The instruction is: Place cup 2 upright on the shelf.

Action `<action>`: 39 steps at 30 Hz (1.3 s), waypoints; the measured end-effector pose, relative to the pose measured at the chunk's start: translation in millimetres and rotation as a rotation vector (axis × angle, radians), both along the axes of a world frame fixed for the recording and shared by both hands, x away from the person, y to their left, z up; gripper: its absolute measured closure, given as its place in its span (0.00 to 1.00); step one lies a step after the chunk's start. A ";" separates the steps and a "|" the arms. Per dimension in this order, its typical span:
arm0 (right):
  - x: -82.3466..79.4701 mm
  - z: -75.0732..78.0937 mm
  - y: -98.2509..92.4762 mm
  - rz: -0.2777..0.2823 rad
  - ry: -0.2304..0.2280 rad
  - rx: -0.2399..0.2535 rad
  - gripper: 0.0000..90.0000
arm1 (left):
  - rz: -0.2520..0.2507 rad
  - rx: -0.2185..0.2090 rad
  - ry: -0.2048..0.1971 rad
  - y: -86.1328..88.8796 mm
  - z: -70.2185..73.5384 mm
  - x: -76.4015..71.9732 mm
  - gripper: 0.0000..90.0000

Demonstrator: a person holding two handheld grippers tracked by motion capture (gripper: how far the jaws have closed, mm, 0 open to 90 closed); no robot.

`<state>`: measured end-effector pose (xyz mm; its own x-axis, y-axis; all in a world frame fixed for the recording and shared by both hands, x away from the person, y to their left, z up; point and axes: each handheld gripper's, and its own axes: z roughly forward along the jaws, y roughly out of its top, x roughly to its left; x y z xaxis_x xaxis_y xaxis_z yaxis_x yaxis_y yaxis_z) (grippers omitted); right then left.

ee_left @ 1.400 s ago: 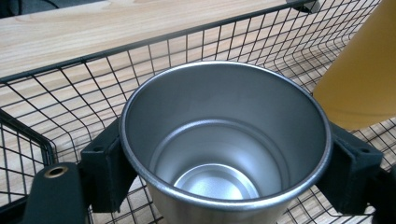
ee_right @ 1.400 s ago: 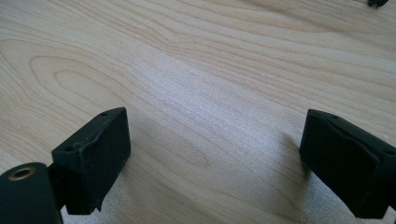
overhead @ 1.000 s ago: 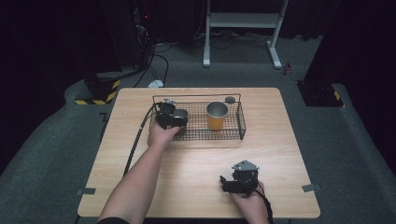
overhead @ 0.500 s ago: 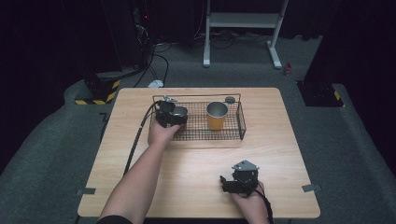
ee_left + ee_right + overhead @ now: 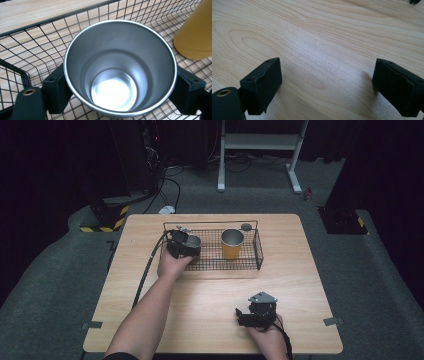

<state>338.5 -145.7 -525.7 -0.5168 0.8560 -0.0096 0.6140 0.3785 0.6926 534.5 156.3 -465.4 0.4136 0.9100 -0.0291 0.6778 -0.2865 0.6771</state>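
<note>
Steel gleams between the black jaws of the left gripper (image 5: 117, 92), which clasp a metal cup (image 5: 119, 67) from both sides, pads pressed to its wall. The cup sits upright, mouth open to the camera, at the left end of a black wire basket (image 5: 257, 251) on a pale wooden table (image 5: 300, 285). In the high view the same cup (image 5: 191, 241) stands just inside the basket's left wall, the left gripper (image 5: 181, 245) over the near-left corner and the person's left hand (image 5: 172, 265) behind it at the near rim.

An orange cup (image 5: 232, 244) with a metal lining stands upright near the basket's middle, apart from the held cup; bare mesh floor shows between the two. In the left gripper view that orange cup (image 5: 195, 32) rises at the upper right, close to the steel rim, but whether they touch cannot be told. Right of the orange cup the mesh floor lies open as far as the right wall.

Well apart from the basket, near the table's front edge, the right gripper (image 5: 240, 316) rests in the person's right hand (image 5: 267, 337), pointing left. Its jaws stand wide with nothing between them, bare wood (image 5: 322, 40) stretching ahead. A broad strip of open tabletop separates it from the basket's near rim.
</note>
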 end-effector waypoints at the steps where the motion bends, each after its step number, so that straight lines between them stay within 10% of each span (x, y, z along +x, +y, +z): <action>1: 0.0 0.0 0.0 0.000 0.000 0.000 0.10 | 0.002 0.000 0.002 -0.2 -0.5 -0.1 0.20; 15: -0.1 0.0 0.2 -0.002 0.000 0.002 0.10 | 0.000 0.040 -0.010 -3.4 0.2 -2.7 0.08; 39: 0.0 -0.1 0.3 -0.002 -0.001 0.003 0.10 | 0.022 -0.038 -0.103 9.0 32.4 -18.1 0.00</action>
